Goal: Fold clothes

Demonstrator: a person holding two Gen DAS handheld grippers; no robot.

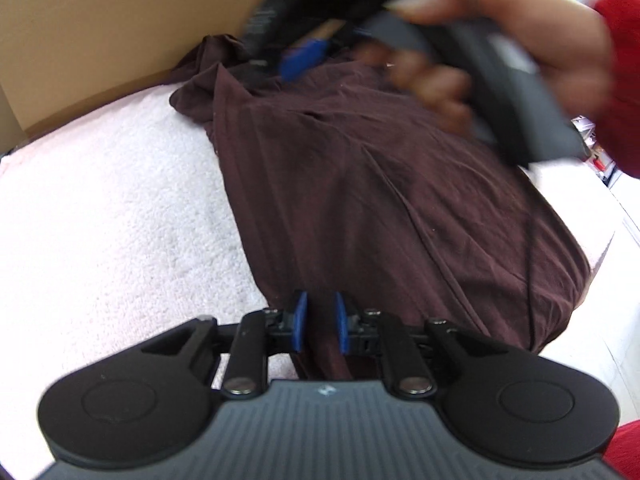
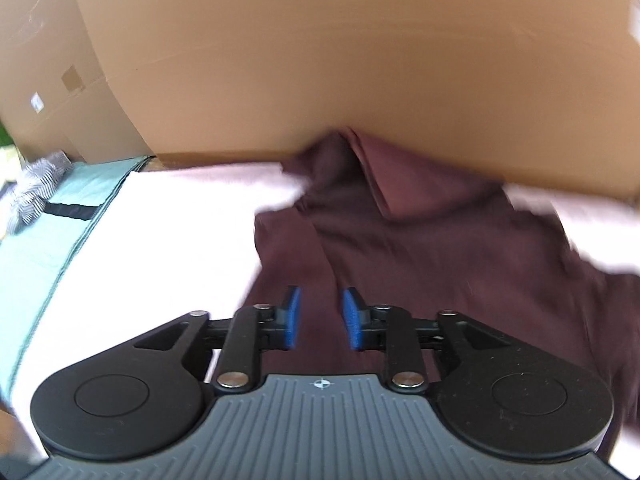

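Observation:
A dark maroon garment (image 1: 360,184) lies spread and wrinkled on a white fluffy cover (image 1: 112,208). My left gripper (image 1: 321,322) hovers at the garment's near edge. Its blue pads stand a narrow gap apart, and a ridge of the cloth shows between them. In the left wrist view my right gripper (image 1: 306,58) is blurred over the far end of the garment, held by a hand (image 1: 500,40) in a red sleeve. In the right wrist view the right gripper (image 2: 321,320) is open just above the maroon garment (image 2: 440,248), whose bunched far end (image 2: 340,160) touches the cardboard.
A tall cardboard wall (image 2: 340,60) stands right behind the garment. To the left of the white cover (image 2: 168,232) lie a teal mat (image 2: 52,232) and a striped cloth (image 2: 32,188). The cover's right edge (image 1: 600,240) drops off near a bright floor.

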